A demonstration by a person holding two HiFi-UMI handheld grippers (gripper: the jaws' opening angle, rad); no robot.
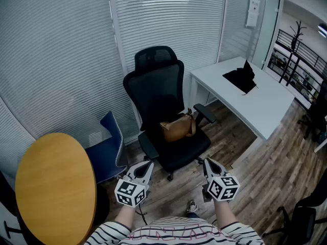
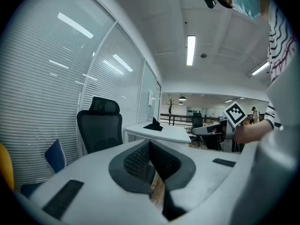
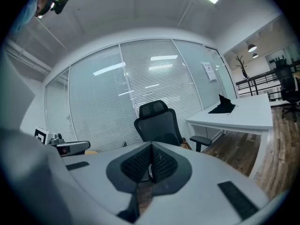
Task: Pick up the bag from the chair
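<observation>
At the bottom of the frame, the left tongs (image 1: 146,167) and right tongs (image 1: 209,164) are held low, each pinched closed on nothing. Just beyond, at center, a brown bag (image 1: 178,126) sits on the seat of a black office chair (image 1: 158,86). A white table (image 1: 265,106) stands at the right, with blinds (image 1: 61,60) behind.
</observation>
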